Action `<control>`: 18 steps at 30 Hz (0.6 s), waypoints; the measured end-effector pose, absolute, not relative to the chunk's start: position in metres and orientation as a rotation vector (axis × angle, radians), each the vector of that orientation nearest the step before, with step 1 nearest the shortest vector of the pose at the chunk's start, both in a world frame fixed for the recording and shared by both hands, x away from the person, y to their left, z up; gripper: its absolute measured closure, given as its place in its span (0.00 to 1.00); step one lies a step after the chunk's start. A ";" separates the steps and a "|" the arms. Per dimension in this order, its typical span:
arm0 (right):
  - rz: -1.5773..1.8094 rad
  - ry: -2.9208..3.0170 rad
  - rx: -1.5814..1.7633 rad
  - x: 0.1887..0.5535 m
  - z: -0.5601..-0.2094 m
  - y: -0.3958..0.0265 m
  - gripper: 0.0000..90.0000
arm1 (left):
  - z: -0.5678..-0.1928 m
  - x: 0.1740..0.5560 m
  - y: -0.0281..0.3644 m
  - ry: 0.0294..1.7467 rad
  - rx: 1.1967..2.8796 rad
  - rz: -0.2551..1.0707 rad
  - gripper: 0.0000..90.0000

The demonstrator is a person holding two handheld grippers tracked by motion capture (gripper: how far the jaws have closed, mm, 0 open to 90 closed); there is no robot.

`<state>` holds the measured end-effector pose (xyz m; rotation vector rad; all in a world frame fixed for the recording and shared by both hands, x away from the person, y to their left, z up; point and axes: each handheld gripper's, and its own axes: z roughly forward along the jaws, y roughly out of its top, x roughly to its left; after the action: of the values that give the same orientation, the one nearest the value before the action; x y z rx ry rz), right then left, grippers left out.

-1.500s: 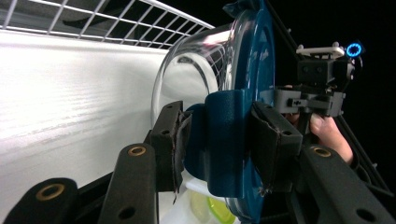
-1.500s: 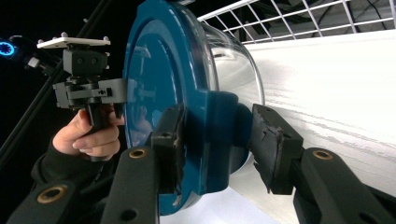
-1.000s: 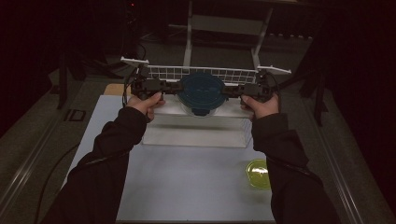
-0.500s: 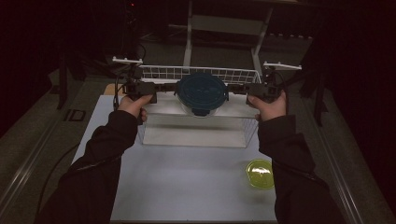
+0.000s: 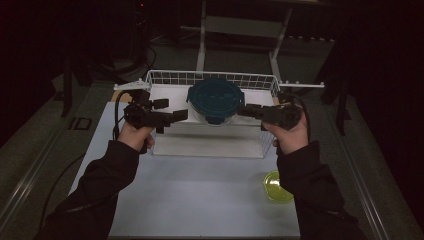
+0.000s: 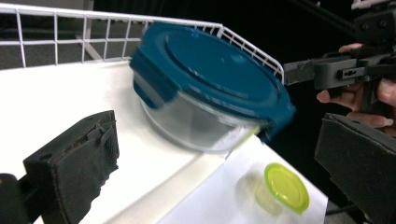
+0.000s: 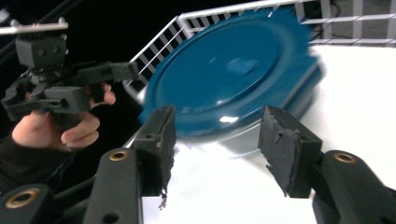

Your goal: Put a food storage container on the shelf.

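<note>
Both hands have pulled apart from the teal-lidded container (image 5: 215,101). It sits in the white wire basket (image 5: 165,76). Left gripper (image 5: 176,115) jaws just opened wide, empty; right gripper (image 5: 245,110) half open, empty. Release step; next, retreat clear.

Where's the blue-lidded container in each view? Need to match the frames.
High view: container sits upper centre, in the white wire basket, between the two grippers.
Left gripper view: container fills the upper centre, tilted, beyond the jaws.
Right gripper view: container is upper centre, just past the jaw tips.
Shared landmark: the basket's white wire rail behind the container, seen in all three views.
</note>
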<state>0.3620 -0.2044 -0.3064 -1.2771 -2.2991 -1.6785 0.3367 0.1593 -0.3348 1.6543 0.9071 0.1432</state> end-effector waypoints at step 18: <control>-1.549 -2.377 -1.095 0.343 -0.330 -0.159 1.00 | -0.386 0.272 0.157 0.822 1.695 0.249 0.00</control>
<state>0.3431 -0.1587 -0.3297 -1.0954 -2.3770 -1.5486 0.2724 0.1569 -0.3864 1.6948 0.8220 0.2489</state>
